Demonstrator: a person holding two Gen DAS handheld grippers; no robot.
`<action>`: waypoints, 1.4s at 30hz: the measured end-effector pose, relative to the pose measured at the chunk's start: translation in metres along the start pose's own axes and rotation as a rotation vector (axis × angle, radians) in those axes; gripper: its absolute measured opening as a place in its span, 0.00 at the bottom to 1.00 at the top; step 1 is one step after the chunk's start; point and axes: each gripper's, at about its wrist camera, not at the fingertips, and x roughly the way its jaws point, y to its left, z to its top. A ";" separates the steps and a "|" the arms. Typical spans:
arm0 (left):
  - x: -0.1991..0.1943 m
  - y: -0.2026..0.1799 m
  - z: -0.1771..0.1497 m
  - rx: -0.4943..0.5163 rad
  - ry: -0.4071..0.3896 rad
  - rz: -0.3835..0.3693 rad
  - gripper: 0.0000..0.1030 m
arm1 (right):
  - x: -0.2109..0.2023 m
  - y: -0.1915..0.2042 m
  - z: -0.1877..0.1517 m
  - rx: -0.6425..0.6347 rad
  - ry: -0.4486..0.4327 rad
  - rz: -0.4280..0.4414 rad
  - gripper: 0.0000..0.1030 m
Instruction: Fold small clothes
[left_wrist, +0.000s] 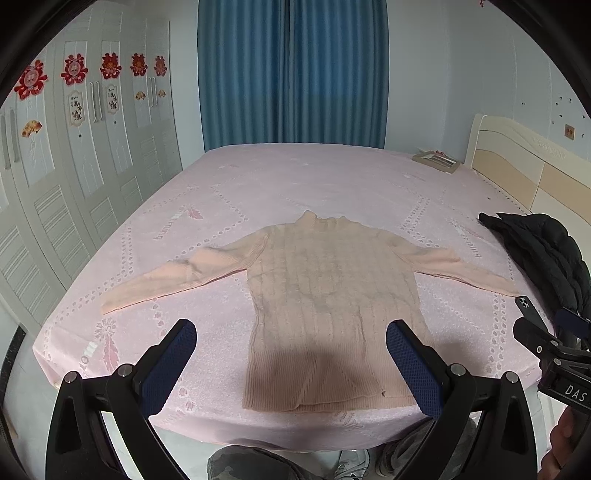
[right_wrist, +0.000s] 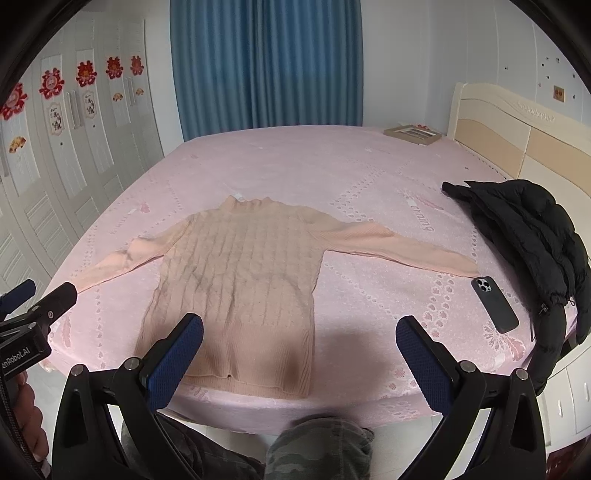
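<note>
The pink sweater (left_wrist: 325, 295) lies flat on the bed (left_wrist: 295, 177), sleeves spread, hem at the near edge. Left gripper (left_wrist: 291, 343) and right gripper (right_wrist: 300, 341) both hover above it, jaws wide apart, holding nothing. A phone (right_wrist: 494, 304) lies right of the sweater.

The right gripper's black body (left_wrist: 567, 387), seen at four o'clock in the left wrist view, carries white letters "DAS" (cut off by the frame edge); the left gripper's body (right_wrist: 18, 354), at nine o'clock in the right wrist view, reads "enRobot.AI", its first letters hidden; the pink bedsheet (right_wrist: 369, 166) bears a woven word at two o'clock, upside down, perhaps "rning"; the wardrobe doors (left_wrist: 74, 147) at ten o'clock hold red double-happiness paper signs (left_wrist: 74, 70).
</note>
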 end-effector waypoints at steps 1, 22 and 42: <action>0.000 0.000 0.000 0.000 0.001 -0.001 1.00 | -0.001 0.000 0.000 0.002 -0.001 0.002 0.99; -0.004 0.003 -0.002 -0.009 -0.016 0.009 1.00 | -0.008 0.002 0.005 0.017 -0.017 0.023 0.99; -0.015 -0.001 0.000 -0.003 -0.064 -0.039 1.00 | -0.023 -0.003 0.008 0.018 -0.056 0.011 0.99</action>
